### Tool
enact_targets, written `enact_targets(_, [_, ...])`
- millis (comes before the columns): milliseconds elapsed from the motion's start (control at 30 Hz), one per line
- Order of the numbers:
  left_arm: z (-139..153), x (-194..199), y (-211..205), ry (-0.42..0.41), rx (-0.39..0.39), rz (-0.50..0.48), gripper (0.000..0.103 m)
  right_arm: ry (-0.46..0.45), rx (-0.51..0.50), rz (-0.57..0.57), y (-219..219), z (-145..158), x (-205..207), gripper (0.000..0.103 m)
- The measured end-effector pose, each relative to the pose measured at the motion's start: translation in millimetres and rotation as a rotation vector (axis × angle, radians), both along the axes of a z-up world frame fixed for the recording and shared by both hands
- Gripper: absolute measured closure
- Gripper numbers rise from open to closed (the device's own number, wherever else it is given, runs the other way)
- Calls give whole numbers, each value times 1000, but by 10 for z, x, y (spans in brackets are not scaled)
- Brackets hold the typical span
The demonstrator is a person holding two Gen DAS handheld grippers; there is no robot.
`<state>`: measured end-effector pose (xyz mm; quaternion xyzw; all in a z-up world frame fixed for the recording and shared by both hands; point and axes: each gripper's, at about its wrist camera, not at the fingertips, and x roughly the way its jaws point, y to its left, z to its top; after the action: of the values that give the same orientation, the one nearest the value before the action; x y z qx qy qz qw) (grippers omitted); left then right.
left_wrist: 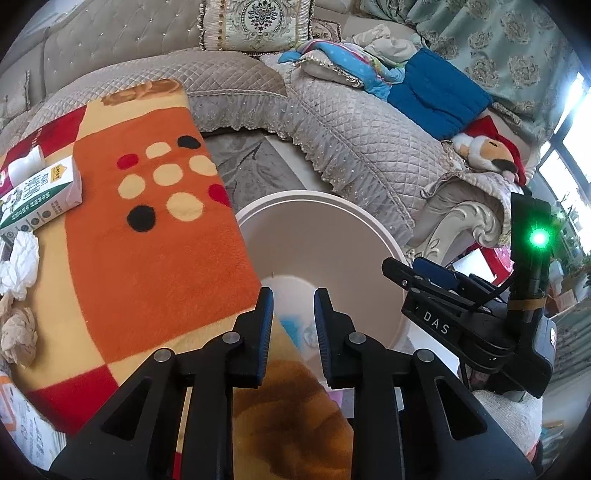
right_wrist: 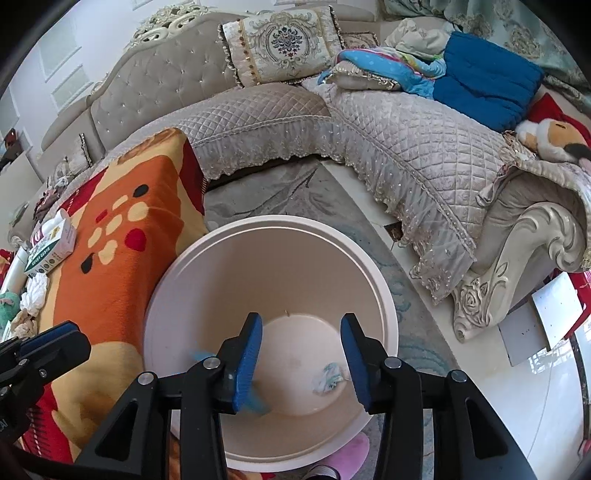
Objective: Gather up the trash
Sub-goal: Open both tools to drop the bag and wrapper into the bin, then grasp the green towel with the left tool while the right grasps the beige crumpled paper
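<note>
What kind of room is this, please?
Most likely a home living room: a quilted corner sofa with cushions, patterned curtains, and a bin on the floor beside a blanket.

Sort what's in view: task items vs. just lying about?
Task items:
white bin, already holding a crumpled wrapper
white tissue wad
brown paper wad
green-and-white carton
left gripper and right gripper, both open and empty

Lying about:
embroidered cushion
blue folded blanket
Santa plush
</note>
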<state>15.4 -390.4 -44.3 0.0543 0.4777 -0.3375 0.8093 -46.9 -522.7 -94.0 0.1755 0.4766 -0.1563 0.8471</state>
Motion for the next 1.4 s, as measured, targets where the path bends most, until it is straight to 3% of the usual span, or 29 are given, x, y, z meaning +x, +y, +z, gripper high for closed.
enact_targets(700, [283,-208,639,-91,-33,90,82,-55,-39,99,611,418,50,58])
enact_targets(767, [304,-221,757,-100,-34,104,82,-63,-33,114,699,453,68,56])
enact_targets(833, [329,-219,891,-106,-36,123,82,-74,-30,130,814,488,84,46])
enact_targets(900, [353,-213,1013,-112,-34,138,82,-85,-28,155,943,525,117,41])
enact_targets(1333, [361,-6,2123,-121,22,280,82,-102,73,356,1891,589,514,40])
enact_targets(1400, [355,52,2320,-115,19,304,76,-98,88,385,2030,563,579,40])
